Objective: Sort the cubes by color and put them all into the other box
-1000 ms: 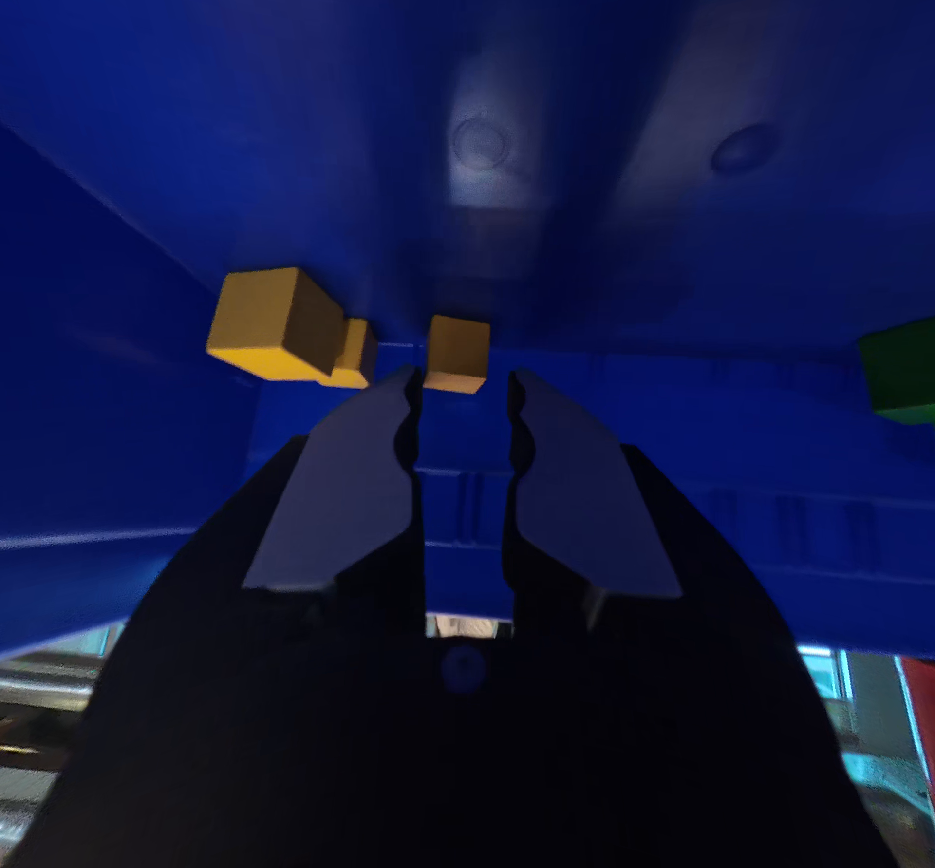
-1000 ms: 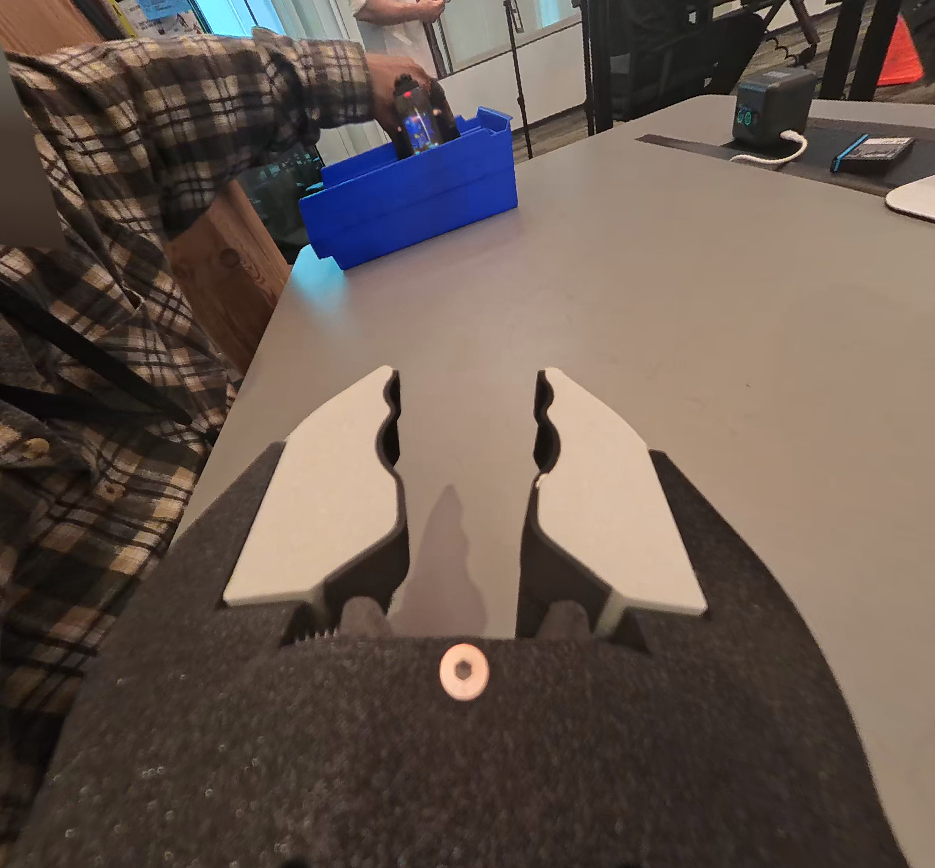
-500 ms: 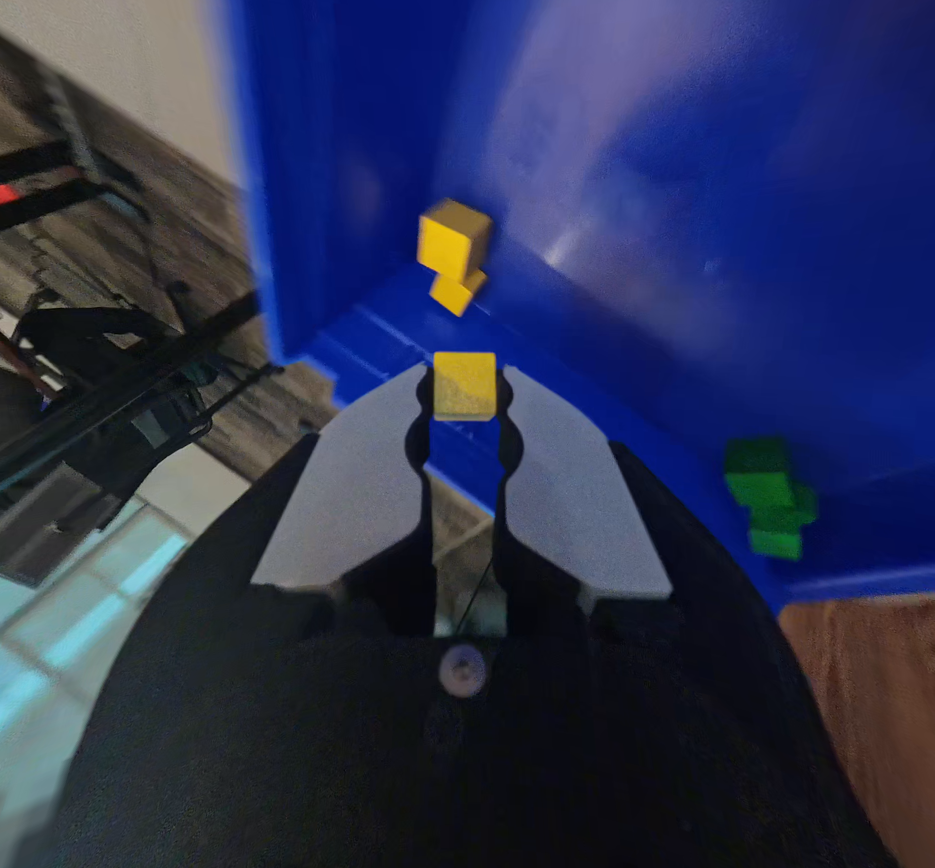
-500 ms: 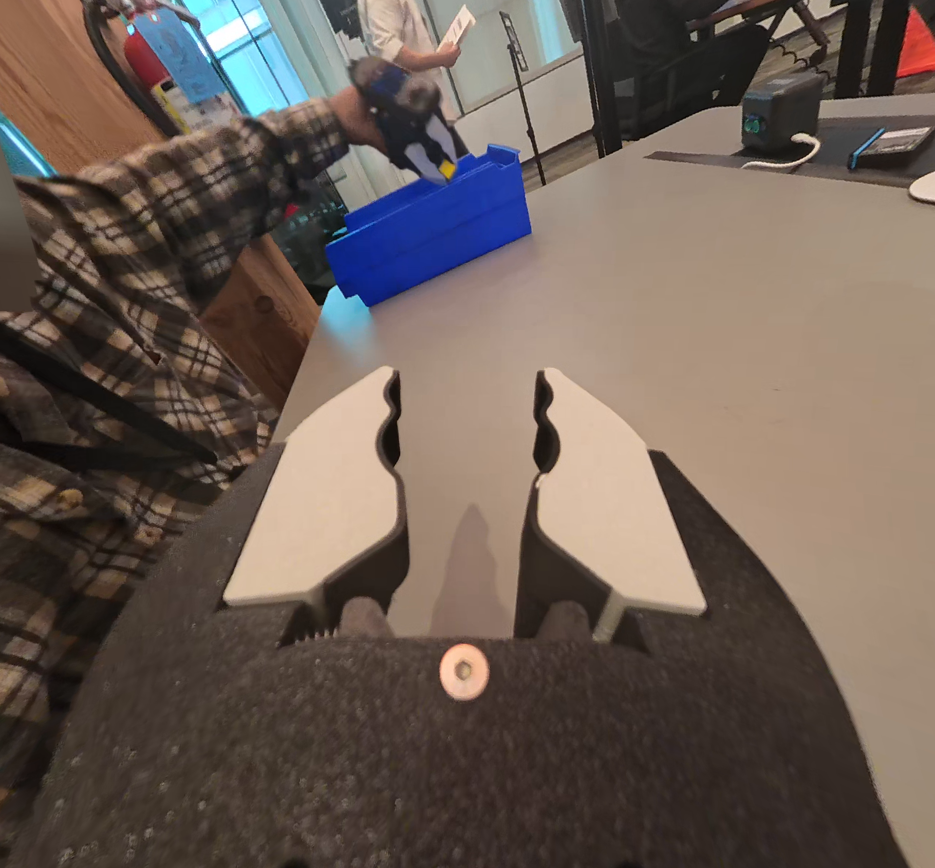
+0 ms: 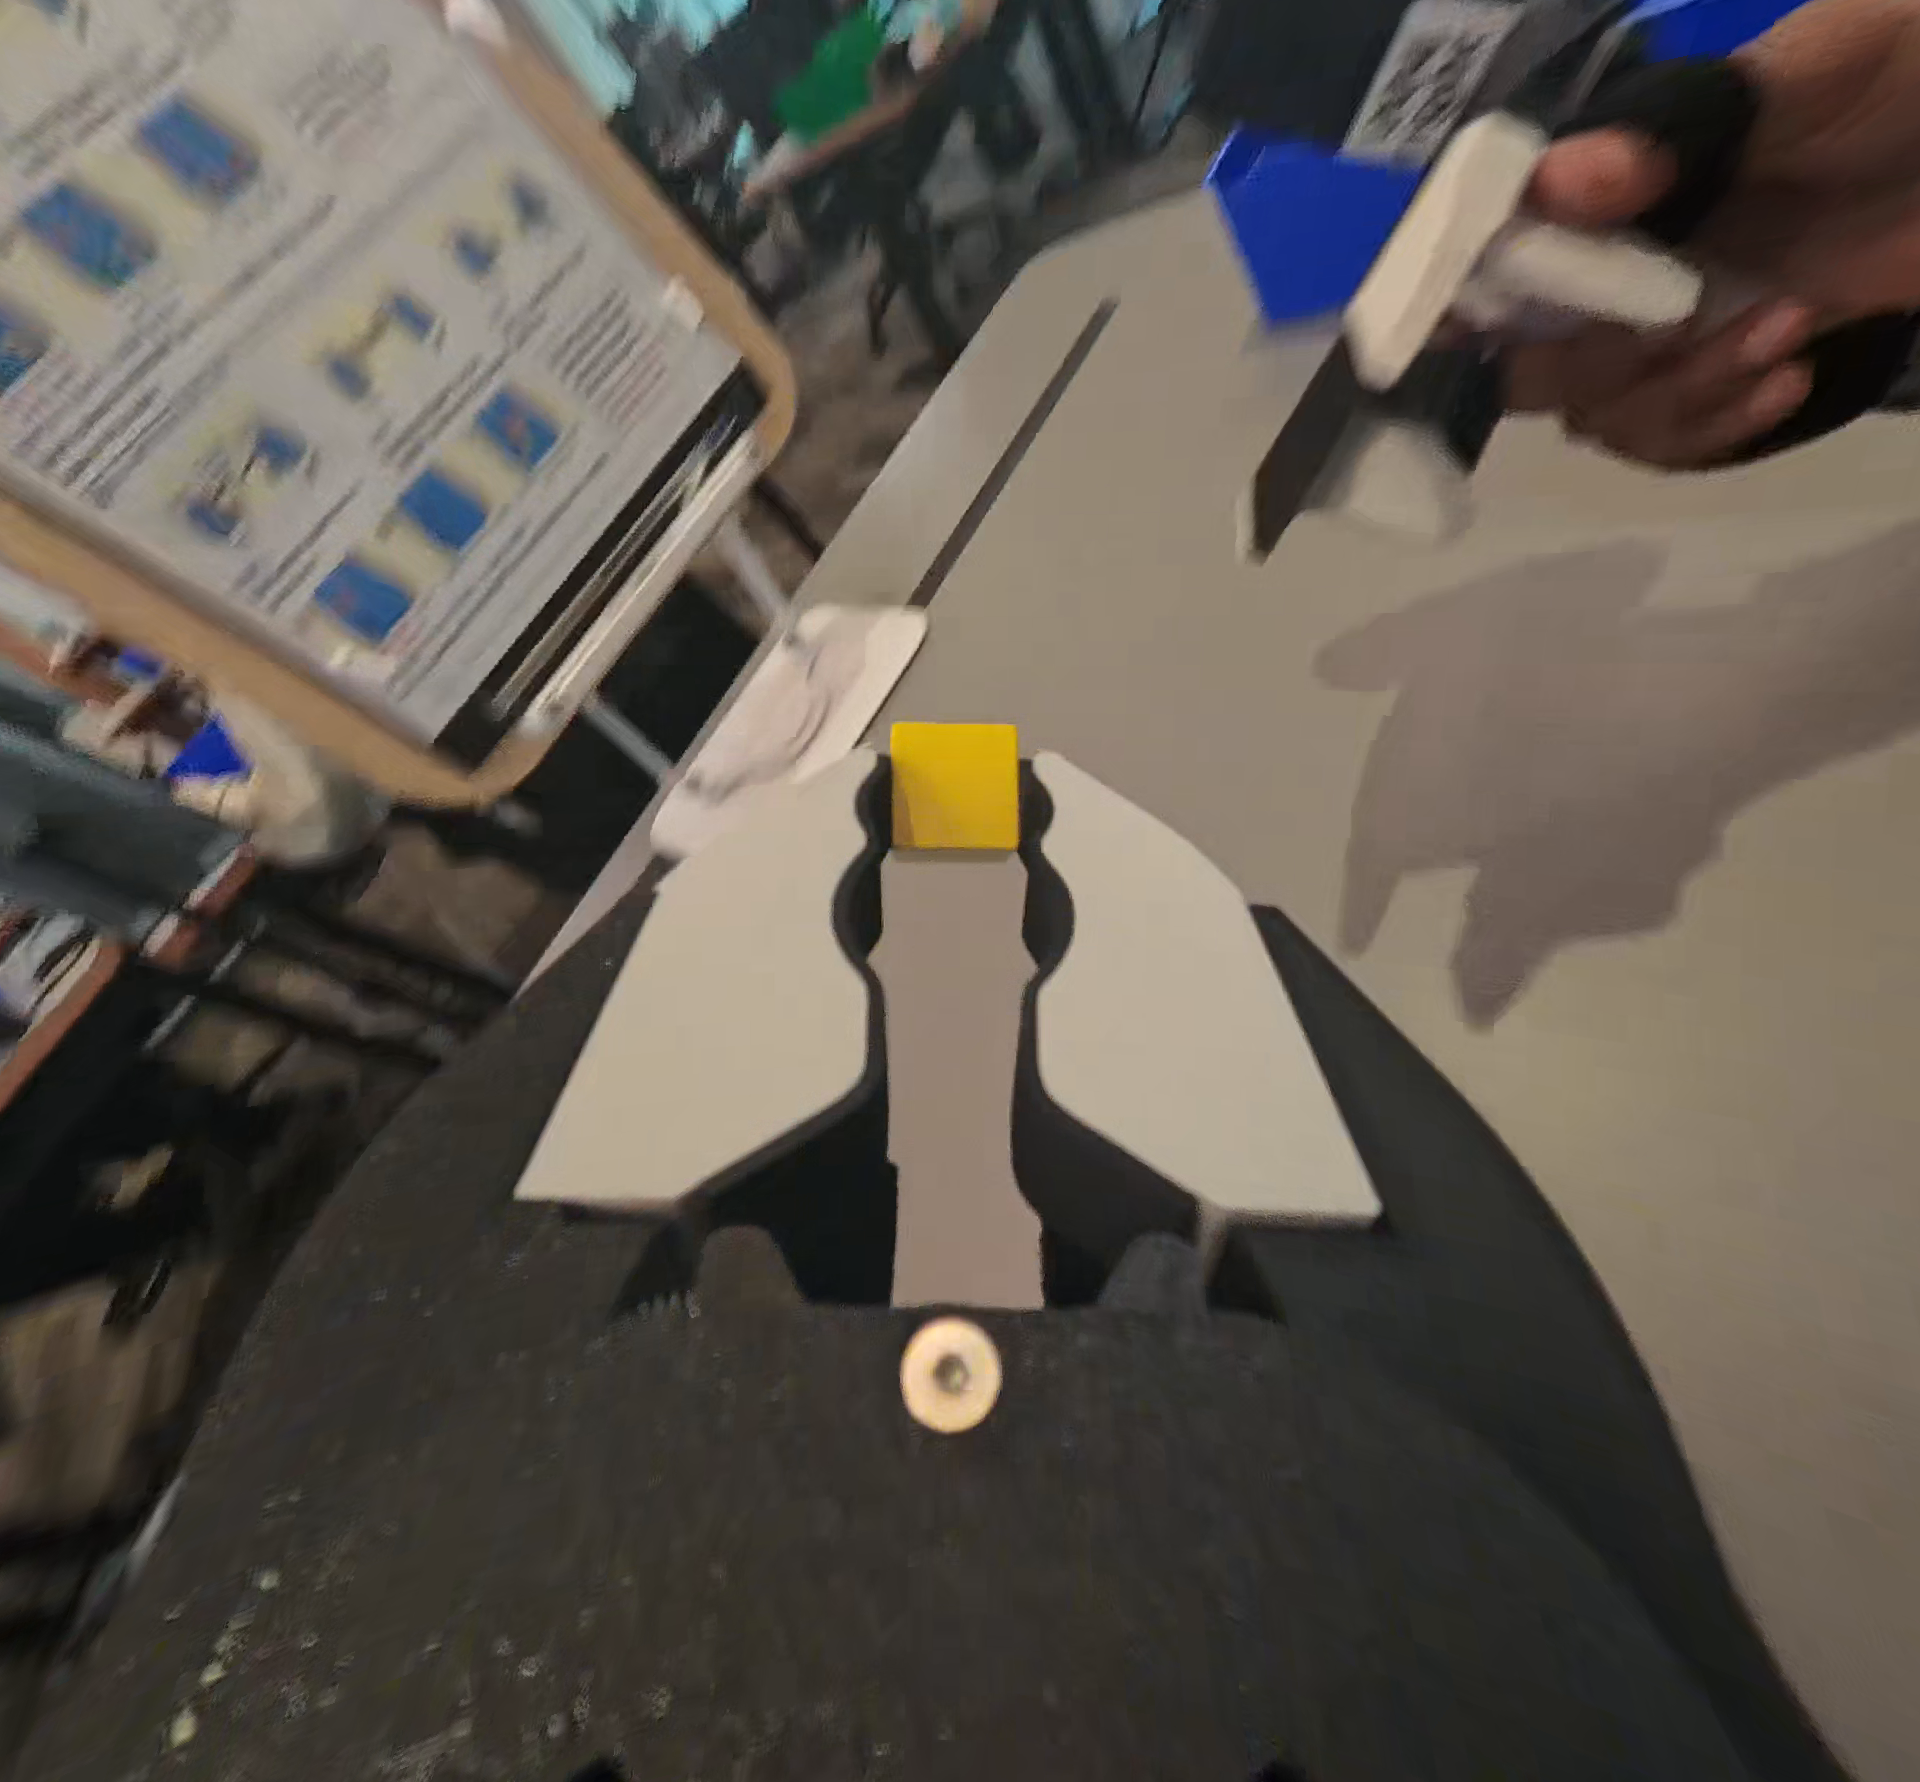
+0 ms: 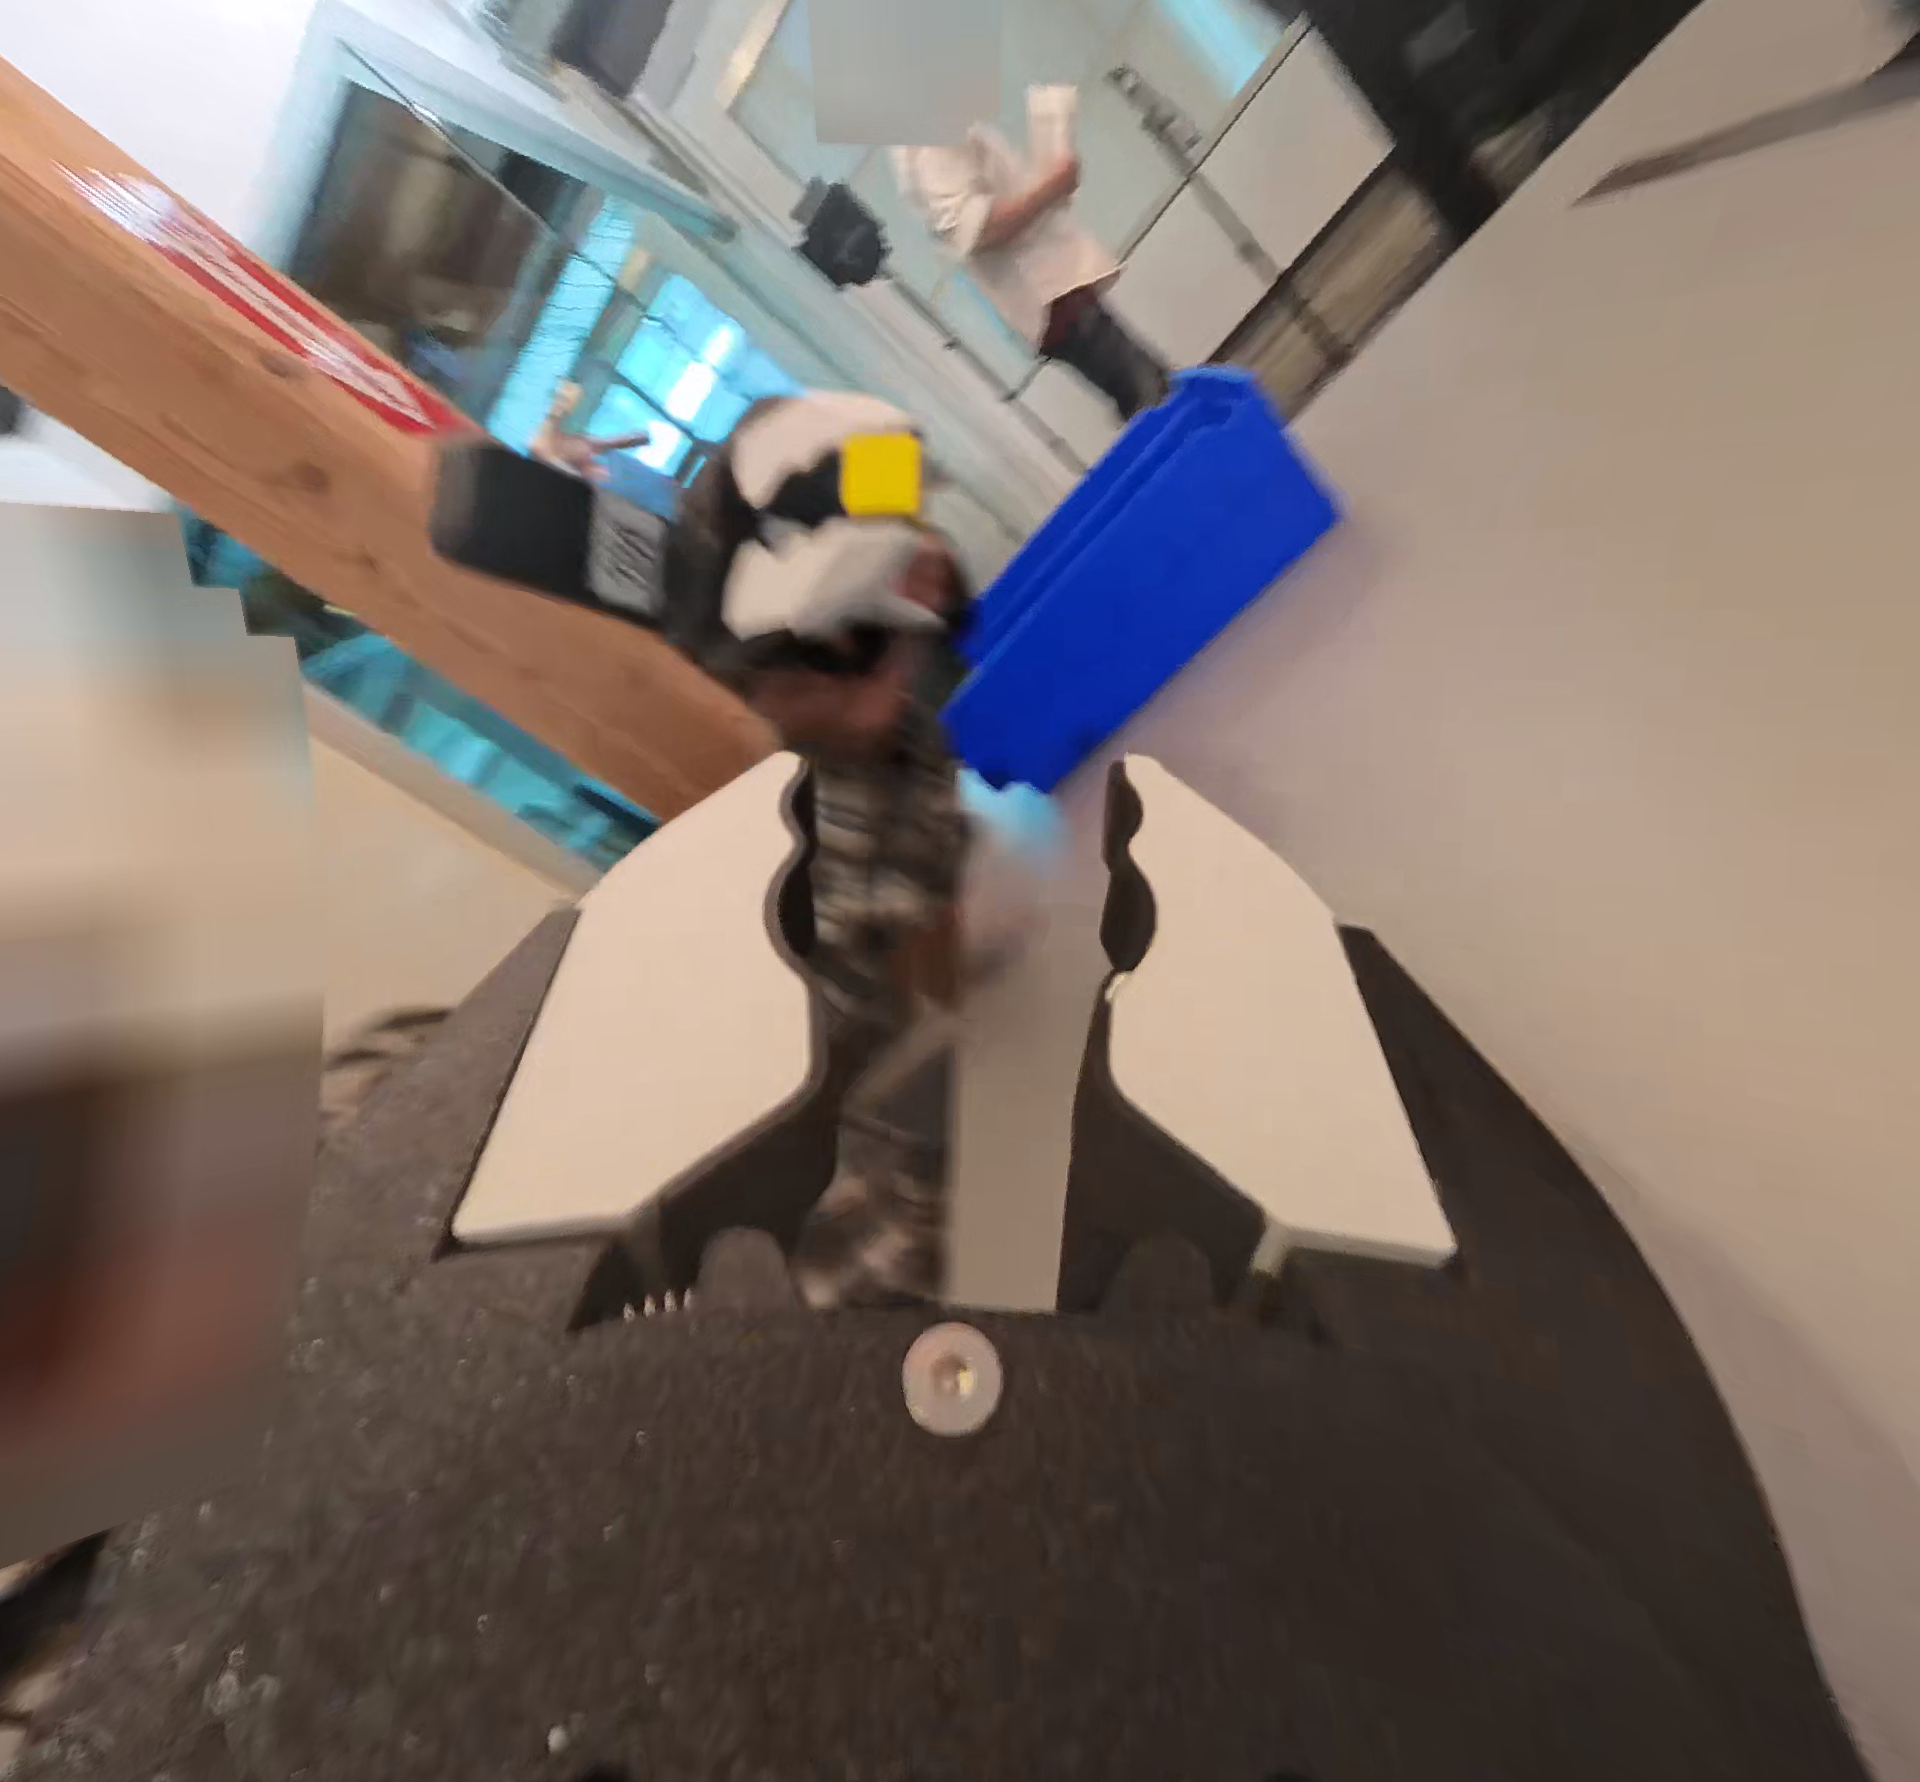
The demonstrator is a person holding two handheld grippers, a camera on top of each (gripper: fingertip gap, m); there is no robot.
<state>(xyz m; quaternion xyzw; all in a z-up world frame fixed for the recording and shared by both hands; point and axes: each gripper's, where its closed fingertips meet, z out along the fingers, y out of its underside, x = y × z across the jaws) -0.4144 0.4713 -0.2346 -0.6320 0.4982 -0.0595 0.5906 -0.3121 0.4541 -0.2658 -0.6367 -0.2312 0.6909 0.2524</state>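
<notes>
left gripper: pinching one yellow cube at its fingertips, above the grey table. cube: small, plain, solid bright yellow, square faces, sharp edges. right gripper: jaws spread, nothing between. blue box: on table.

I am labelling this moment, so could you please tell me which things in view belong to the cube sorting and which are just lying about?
Job:
- yellow cube, clamped in the left gripper
- blue box
- right gripper, open and empty

Lying about:
- poster board beside the table
- white card at the table edge
</notes>
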